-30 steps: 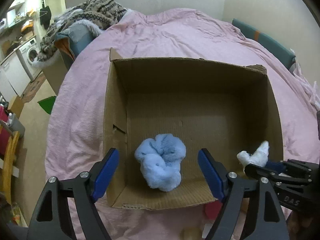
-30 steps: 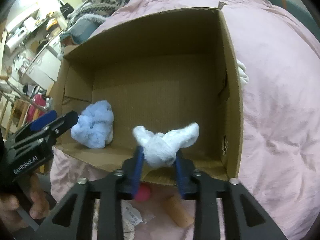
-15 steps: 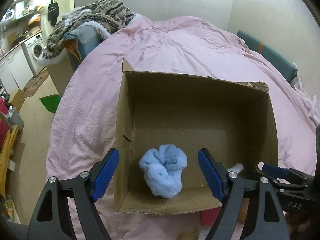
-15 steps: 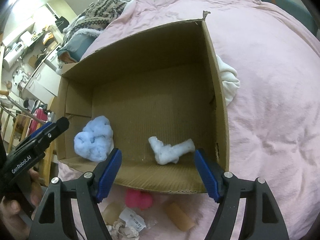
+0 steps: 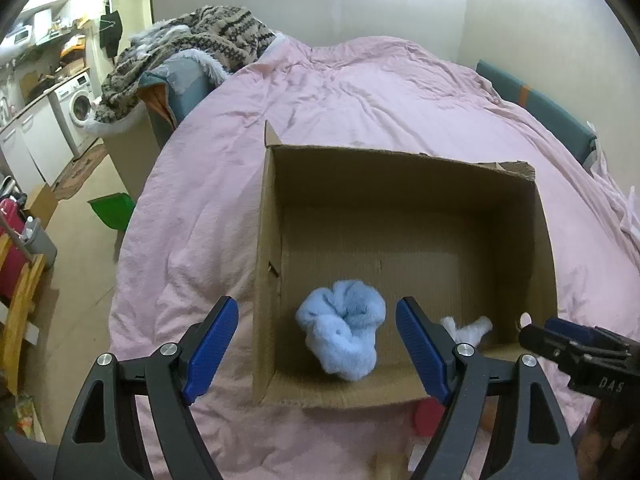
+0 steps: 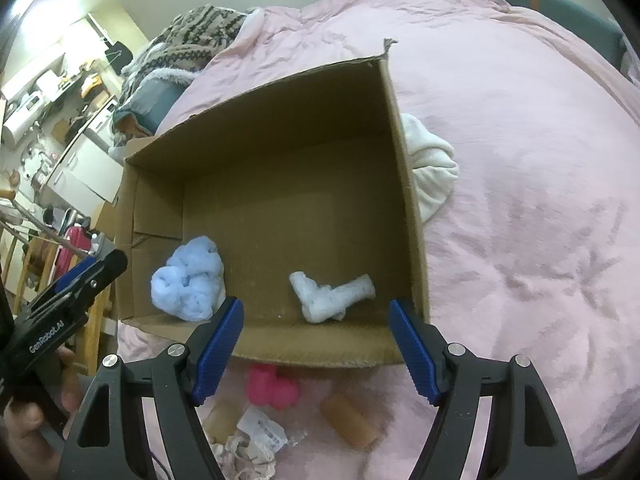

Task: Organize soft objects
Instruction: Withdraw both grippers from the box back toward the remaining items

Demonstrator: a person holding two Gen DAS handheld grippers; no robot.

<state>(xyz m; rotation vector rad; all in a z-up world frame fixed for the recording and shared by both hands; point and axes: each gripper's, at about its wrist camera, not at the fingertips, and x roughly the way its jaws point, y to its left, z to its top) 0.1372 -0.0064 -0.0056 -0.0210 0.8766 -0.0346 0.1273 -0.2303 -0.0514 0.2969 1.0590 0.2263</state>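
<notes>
An open cardboard box (image 5: 400, 168) (image 6: 404, 184) lies on the pink bed. Inside at its near edge lie a fluffy light-blue sock bundle (image 5: 344, 336) (image 6: 188, 282) and a small white rolled sock (image 5: 468, 328) (image 6: 330, 296). My left gripper (image 5: 316, 348) is open and empty, above the box's near left corner. My right gripper (image 6: 314, 344) is open and empty, above the near wall in front of the white sock. On the bed before the box lie a pink soft item (image 6: 274, 390), a tan roll (image 6: 348, 424) and crumpled pale items (image 6: 252, 440).
A white cloth (image 6: 432, 164) lies on the pink duvet (image 5: 360, 92) against the box's right wall. A knitted blanket pile (image 5: 192, 48) lies at the bed's far left. Floor, a green item (image 5: 112, 210) and a washing machine (image 5: 80, 108) are off to the left.
My right gripper opened and dropped the white sock into the box, then drew back. Both grippers have pulled back and up from the box.
</notes>
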